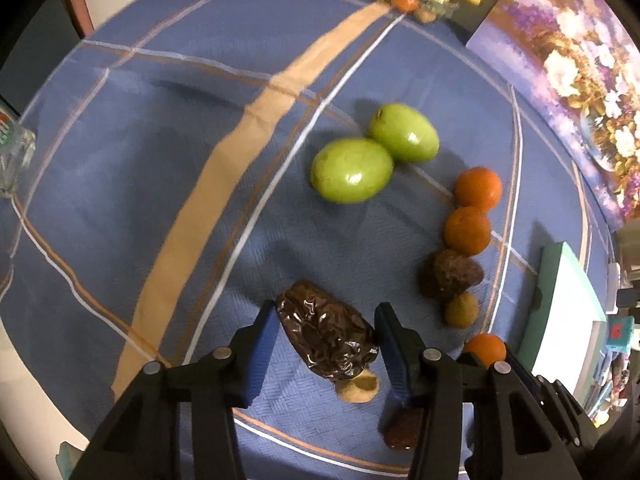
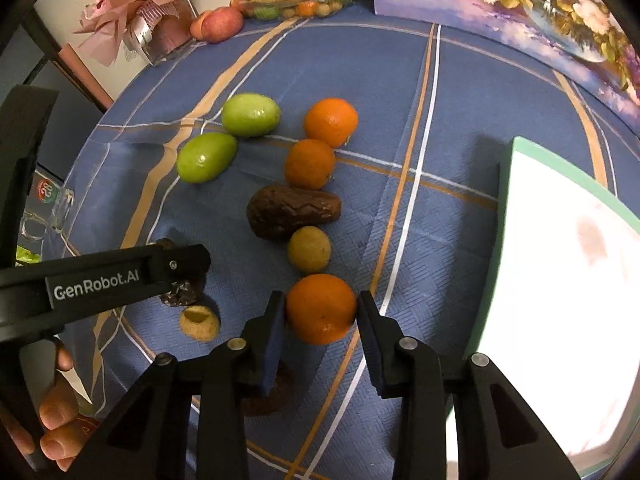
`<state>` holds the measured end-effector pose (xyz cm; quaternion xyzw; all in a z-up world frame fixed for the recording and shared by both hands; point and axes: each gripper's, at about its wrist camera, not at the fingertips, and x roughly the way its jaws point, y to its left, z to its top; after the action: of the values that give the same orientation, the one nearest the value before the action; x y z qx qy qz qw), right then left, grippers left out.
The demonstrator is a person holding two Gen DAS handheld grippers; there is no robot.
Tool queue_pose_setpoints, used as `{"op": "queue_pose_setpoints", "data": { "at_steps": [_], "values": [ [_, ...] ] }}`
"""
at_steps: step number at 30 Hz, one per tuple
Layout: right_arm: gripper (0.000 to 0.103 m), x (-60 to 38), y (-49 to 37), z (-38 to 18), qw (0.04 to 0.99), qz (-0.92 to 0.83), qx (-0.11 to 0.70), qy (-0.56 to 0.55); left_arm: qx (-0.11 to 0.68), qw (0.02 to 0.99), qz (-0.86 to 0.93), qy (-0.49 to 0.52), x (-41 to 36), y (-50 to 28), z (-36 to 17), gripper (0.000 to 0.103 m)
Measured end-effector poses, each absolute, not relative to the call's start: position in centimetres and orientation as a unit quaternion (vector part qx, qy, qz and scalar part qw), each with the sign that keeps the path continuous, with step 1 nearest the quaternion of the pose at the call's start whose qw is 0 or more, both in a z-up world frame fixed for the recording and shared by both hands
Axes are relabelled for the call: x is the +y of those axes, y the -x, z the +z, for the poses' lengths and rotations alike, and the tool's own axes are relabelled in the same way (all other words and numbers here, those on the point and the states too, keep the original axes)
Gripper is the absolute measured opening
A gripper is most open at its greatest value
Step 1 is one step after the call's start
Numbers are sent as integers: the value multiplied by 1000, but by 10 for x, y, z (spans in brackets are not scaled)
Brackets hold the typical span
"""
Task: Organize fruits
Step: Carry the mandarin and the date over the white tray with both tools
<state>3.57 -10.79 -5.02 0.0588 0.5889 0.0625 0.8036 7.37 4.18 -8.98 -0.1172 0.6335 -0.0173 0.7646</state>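
While the left claw (image 1: 326, 338) clamps a wrinkled dark date (image 1: 326, 336) just above the blue-clothed bench (image 1: 160, 160), right claw (image 2: 321, 312) closed on an orange (image 2: 321, 308), beside a row of oranges, date and small brown fruit, two green fruits (image 2: 228, 140) nearby.

Bare cloth (image 2: 460, 92) right of the fruit row (image 2: 310, 164).

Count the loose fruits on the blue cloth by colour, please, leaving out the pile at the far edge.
green fruits: 2
oranges: 3
dark brown fruits: 3
tan fruits: 2
Total: 10
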Motion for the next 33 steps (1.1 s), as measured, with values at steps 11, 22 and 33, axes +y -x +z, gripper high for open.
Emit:
{"op": "queue_pose_setpoints", "data": {
  "at_steps": [11, 22, 33],
  "values": [
    [37, -136, -28, -8, 836, 33, 542, -81, 577, 806, -64, 115, 24, -52, -42, 52],
    [37, -215, -18, 7, 838, -96, 526, -108, 567, 811, -128, 73, -29, -52, -17, 52],
    [37, -293, 3, 8, 820, -190, 516, -159, 554, 810, -193, -12, -99, -38, -9, 52]
  ]
}}
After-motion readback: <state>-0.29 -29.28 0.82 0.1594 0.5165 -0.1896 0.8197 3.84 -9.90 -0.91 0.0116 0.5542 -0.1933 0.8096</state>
